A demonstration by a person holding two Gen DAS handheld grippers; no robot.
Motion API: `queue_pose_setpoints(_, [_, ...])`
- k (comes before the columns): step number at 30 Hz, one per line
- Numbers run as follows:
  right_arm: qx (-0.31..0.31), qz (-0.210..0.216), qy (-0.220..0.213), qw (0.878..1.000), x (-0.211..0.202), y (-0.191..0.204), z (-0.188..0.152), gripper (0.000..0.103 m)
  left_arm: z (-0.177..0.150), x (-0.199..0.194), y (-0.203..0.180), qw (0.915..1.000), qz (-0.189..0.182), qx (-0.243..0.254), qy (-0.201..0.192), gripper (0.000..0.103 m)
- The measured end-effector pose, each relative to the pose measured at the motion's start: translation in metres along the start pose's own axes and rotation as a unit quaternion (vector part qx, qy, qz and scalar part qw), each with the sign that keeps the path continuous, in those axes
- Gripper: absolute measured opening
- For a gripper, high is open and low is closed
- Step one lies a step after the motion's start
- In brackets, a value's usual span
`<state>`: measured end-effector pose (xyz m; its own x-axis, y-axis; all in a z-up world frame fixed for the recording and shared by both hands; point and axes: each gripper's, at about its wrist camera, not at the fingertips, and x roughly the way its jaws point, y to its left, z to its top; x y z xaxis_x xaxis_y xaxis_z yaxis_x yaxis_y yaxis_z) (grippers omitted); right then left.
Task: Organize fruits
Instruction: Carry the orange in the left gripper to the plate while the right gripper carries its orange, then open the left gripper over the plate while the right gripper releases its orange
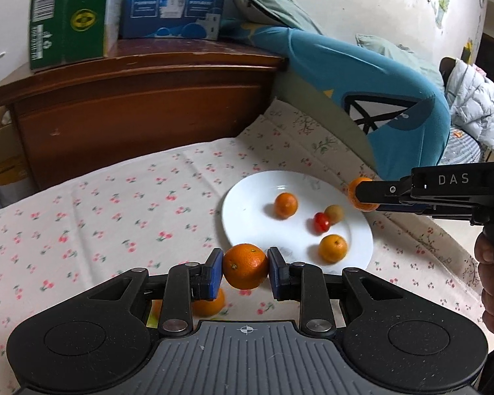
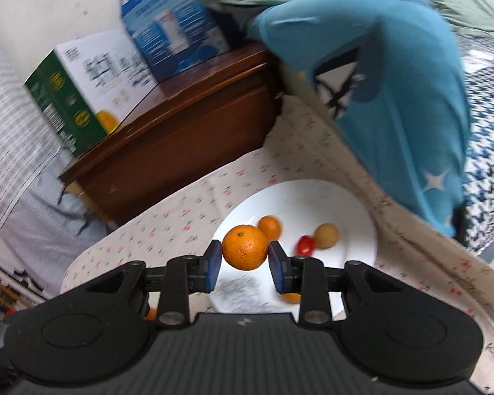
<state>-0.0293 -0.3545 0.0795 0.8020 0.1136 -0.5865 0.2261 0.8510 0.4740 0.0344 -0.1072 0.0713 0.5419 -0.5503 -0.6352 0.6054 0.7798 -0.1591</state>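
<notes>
My left gripper (image 1: 245, 271) is shut on an orange (image 1: 245, 266), held above the cherry-print cloth just short of the white plate (image 1: 240, 204). The plate holds two small oranges (image 1: 285, 204) (image 1: 333, 248), a red cherry tomato (image 1: 321, 222) and a tan round fruit (image 1: 334, 213). Another orange (image 1: 210, 306) lies on the cloth under my left fingers. My right gripper (image 2: 245, 263) is shut on an orange (image 2: 245, 251) above the plate (image 2: 355, 227); it shows from the side in the left wrist view (image 1: 362, 199) at the plate's far right rim.
A brown wooden cabinet (image 1: 141, 108) stands behind the cloth, with a green box (image 1: 69, 16) and a blue box (image 1: 178, 0) on top. A blue cloth-covered chair (image 1: 378, 98) stands right of the plate. A cardboard box (image 1: 0, 144) sits at far left.
</notes>
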Motion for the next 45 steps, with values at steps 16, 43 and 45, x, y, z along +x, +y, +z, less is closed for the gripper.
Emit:
queue_pose_setpoints(16, [0.102,-0.069,0.025,0.992,0.020,-0.041,-0.006,0.031,0.008,0.059,-0.022,0.9990,-0.035,-0.004,0.026,0.026])
queue_pose_setpoints(43, [0.107,-0.060,0.015,0.992,0.022,-0.037,-0.007,0.036,0.035,0.026,-0.010,0.9983,0.023,-0.053,-0.009,0.080])
queue_pose_setpoints(45, [0.102,-0.055,0.016,0.993,0.022,-0.034,-0.008,0.037,0.035,0.018,-0.004,0.9978,0.030,-0.058,-0.007,0.080])
